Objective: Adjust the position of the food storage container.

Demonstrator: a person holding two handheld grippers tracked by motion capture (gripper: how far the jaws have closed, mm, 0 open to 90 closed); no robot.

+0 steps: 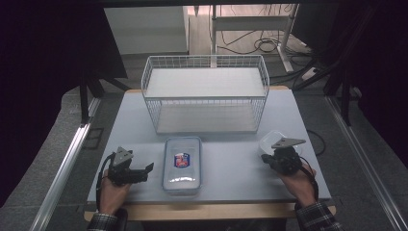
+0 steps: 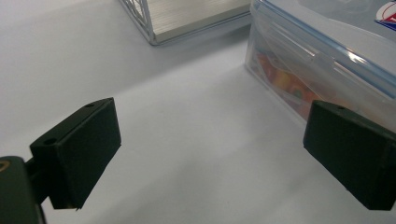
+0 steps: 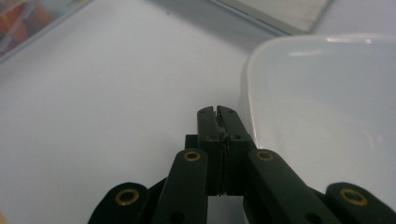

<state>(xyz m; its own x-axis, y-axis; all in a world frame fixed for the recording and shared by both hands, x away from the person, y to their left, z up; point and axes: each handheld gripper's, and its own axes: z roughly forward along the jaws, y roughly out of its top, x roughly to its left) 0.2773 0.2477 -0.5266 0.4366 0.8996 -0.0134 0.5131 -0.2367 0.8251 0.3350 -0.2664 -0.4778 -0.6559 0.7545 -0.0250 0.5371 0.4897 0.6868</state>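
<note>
Now, line by line.
Left gripper [image 1: 150, 167]: held low over the near left part of the table [image 1: 231, 163], its jaws spread wide with nothing between them; in the left gripper view its right jaw stands just beside the lidded box's side wall, though contact cannot be told.
Right gripper [image 1: 264, 157]: held over the near right part of the table, jaws pressed together on nothing, tips just beside the rim of the white container [image 3: 327, 116]; touching or not cannot be told.
Lidded box [image 1: 182, 164]: clear plastic, lid on with a red and blue label, lying flat between the two grippers near the front edge; coloured contents show through its wall [image 2: 289, 84].
White container [image 1: 275, 142]: open and shallow, on the table just beyond the right gripper.
Wire basket [image 1: 205, 94]: white, standing at the far middle of the table, behind the box.
</note>
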